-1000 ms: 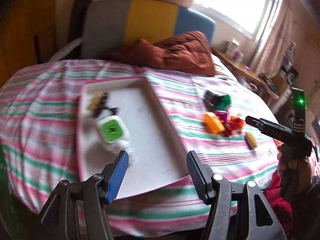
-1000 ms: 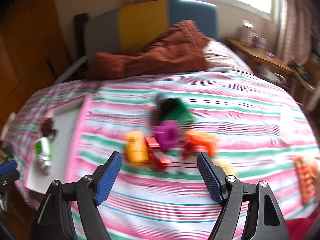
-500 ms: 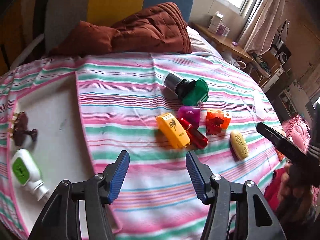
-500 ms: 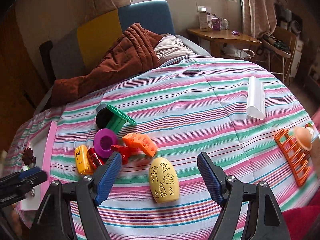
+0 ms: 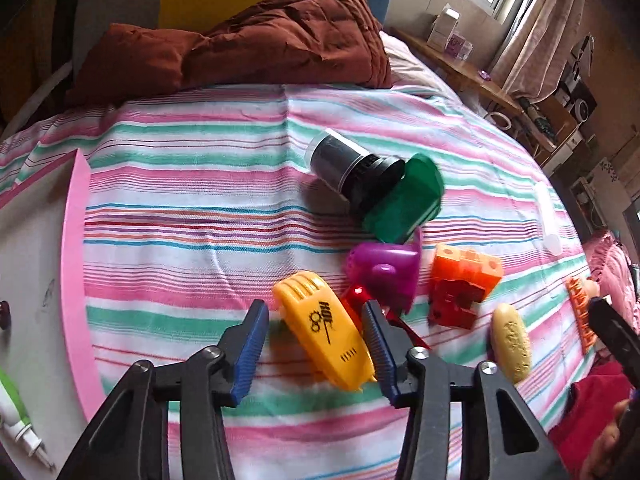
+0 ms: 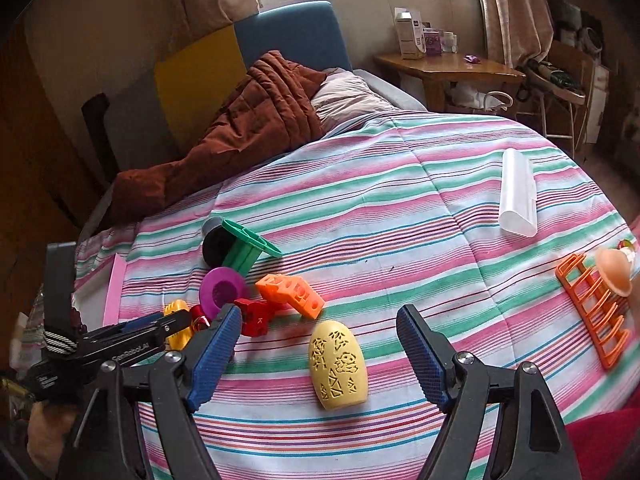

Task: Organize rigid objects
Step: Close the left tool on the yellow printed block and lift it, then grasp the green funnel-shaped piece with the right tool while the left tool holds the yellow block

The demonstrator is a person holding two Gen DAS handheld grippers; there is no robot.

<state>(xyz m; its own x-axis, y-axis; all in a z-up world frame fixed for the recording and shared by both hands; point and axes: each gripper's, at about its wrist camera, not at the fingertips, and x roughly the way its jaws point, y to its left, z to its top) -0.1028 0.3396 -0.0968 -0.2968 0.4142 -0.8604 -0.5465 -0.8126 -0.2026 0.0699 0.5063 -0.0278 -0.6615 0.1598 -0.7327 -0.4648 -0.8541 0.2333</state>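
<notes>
A pile of plastic toys lies on the striped bedspread. My left gripper [image 5: 314, 308] hangs low over it, and the yellow toy [image 5: 324, 336] lies between its closing jaws. The right pad is at the toy's edge, while the left pad stands clear. Behind it lie a purple piece [image 5: 384, 272], an orange block [image 5: 466, 268], a red piece [image 5: 456, 304], a green piece [image 5: 404, 208] and a black cylinder [image 5: 344, 164]. My right gripper [image 6: 320, 314] is open, with the pale yellow oval [image 6: 338, 364] lying untouched between its fingers.
A white tray with a pink rim [image 5: 74, 240] lies at the left and holds a green and white item [image 5: 12, 404]. A white tube [image 6: 516, 196] and an orange rack [image 6: 592, 300] lie at the right. A brown quilt [image 6: 256, 120] is heaped by the headboard.
My left gripper swung from above the tray to the toy pile, sank, and narrowed its jaws around the yellow toy. My right gripper shifted over the pale yellow oval, then held still.
</notes>
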